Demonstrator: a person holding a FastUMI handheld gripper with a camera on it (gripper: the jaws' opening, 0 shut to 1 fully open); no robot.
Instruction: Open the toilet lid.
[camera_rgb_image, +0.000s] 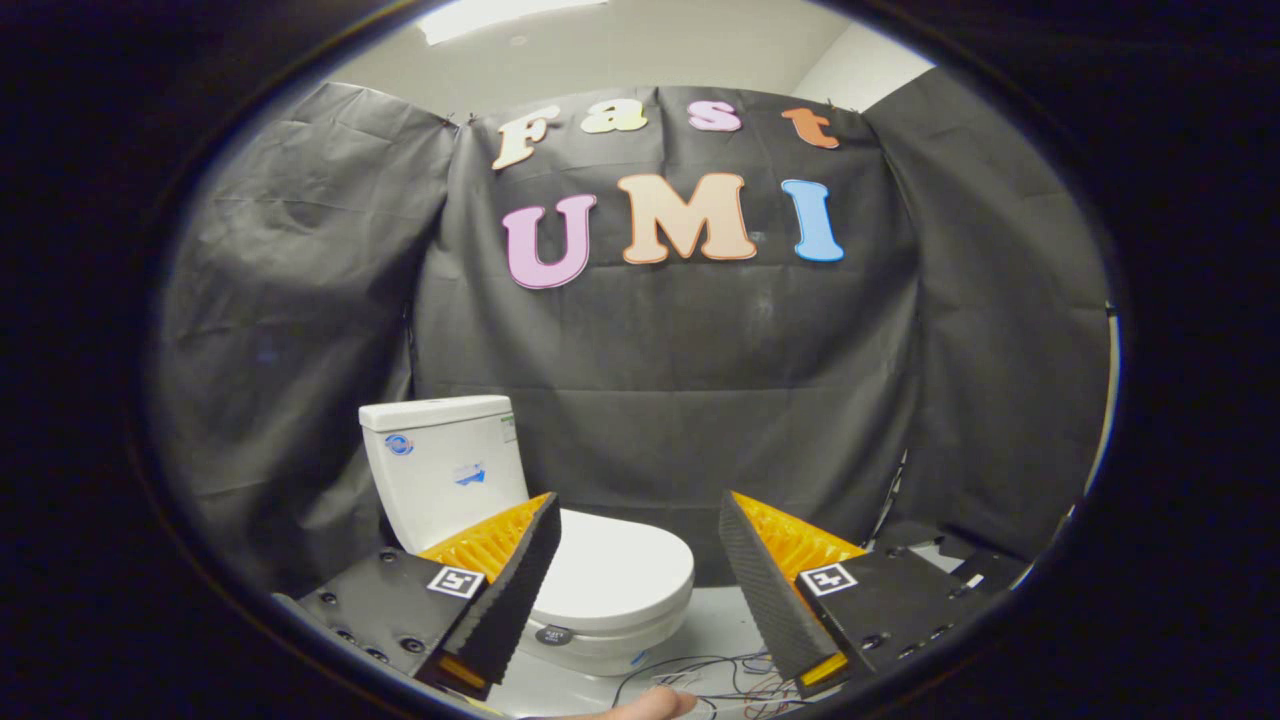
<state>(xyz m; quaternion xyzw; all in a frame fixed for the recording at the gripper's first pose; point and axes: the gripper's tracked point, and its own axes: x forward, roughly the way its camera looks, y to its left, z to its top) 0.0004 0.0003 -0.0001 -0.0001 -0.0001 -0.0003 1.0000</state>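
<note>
Nearest the camera, the gripper (635, 585) has its jaws spread wide, with nothing held between them; each finger has a black ribbed pad on its inner face, an orange ridged body behind it, and a small square black-and-white marker on its black mount. Just below the gap between the fingers, a fingertip (655, 704) of a person pokes into sight at the very bottom. Beside it, on the pale floor (715, 625), lies a loose tangle of thin wires (720, 685), running toward the right finger. Just ahead of the fingers stands the white toilet (600, 590), offset toward the left finger, whose pad overlaps the near left part of the bowl. The toilet lid (620, 570) lies flat and closed on the seat, its smooth white top facing up, with a small dark round tag on the front rim below it. The jaws are apart from the lid and do not touch it. Behind the lid rises the white cistern (440, 465), boxy, carrying a small round blue mark near its top and another blue sticker lower on its front. Beyond everything hangs the black cloth wall (700, 350), creased and draped, with a light ceiling (620, 45) above it.
</note>
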